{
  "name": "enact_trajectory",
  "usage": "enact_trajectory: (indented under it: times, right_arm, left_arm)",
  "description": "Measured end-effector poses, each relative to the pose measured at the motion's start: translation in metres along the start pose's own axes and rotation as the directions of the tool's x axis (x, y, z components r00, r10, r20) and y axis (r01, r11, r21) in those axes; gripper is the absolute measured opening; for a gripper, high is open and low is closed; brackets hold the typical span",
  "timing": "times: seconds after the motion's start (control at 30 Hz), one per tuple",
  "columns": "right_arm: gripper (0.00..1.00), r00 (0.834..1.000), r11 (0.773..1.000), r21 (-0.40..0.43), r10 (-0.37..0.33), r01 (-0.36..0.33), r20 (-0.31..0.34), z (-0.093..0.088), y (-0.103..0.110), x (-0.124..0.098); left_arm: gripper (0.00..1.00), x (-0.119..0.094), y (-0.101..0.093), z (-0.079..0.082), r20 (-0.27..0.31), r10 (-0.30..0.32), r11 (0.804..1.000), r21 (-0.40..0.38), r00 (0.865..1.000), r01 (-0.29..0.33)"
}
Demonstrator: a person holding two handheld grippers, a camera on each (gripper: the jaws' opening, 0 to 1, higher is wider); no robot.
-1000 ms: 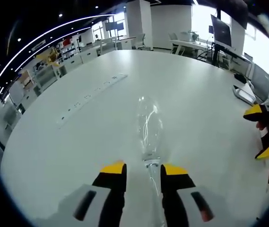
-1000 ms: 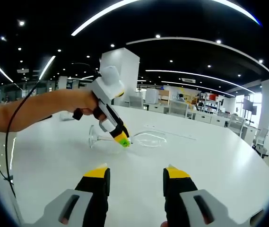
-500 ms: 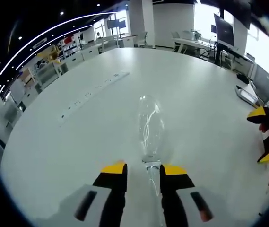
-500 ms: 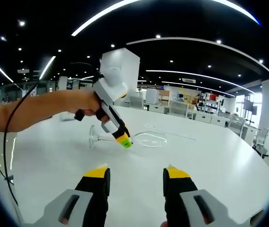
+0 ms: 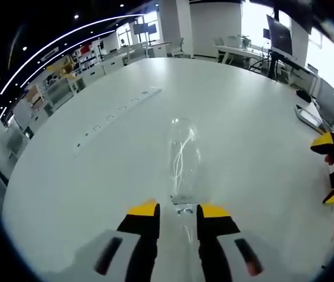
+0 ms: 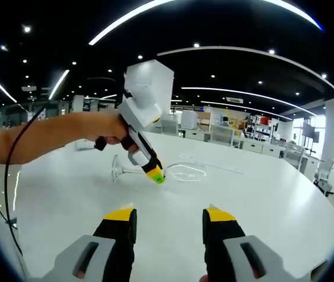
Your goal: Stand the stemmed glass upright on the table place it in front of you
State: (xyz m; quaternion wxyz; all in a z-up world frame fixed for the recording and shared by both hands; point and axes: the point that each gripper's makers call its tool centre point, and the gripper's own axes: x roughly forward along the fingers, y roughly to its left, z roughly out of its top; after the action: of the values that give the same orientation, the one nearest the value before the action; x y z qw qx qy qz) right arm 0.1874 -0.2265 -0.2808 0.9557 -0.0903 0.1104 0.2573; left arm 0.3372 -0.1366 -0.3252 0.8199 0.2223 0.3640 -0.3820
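I read no text, label, brand or number in either of my views; distant signage is too blurred.

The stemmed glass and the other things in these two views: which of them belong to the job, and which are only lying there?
For the job:
stemmed glass, on its side
left gripper, jaws around the stem
table

Lying about:
power strip
right gripper, idle
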Motion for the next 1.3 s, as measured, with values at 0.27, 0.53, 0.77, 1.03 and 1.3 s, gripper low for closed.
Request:
enact_trajectory:
  times: [0.27,0.53,0.77,1.03,1.3]
  right_arm:
    - [0.48,1.0,1.0,0.0,-0.001,0.001,0.0,0.0002,0.0012,-0.0009]
    - [0.48,1.0,1.0,0.001,-0.002,0.002,0.0,0.0005,0.0014,-0.001]
    - [0.48,1.0,1.0,0.0,-0.003,0.003,0.0,0.0008,0.0017,-0.0012]
    - [0.48,1.0,1.0,0.0,-0.004,0.004,0.0,0.0011,0.0017,-0.0009]
    - [0.48,1.0,1.0,0.001,-0.004,0.004,-0.001,0.0011,0.0014,-0.0005]
  left_arm:
    - [0.23,-0.0016,0.0014,-0.0001,0.0,0.007,1.0,-0.001,1.0,-0.007]
    - [0.17,-0.0024,0.0012,-0.0015,-0.014,0.017,1.0,0.014,1.0,-0.017]
    - [0.14,-0.004,0.0033,-0.0028,-0.02,0.032,0.999,0.015,0.999,-0.032]
    - [0.13,-0.0057,0.0031,-0.005,-0.027,0.037,0.999,0.021,0.999,-0.036]
    - [0.12,-0.0059,0.0039,-0.0064,-0.034,0.045,0.999,0.02,0.998,-0.045]
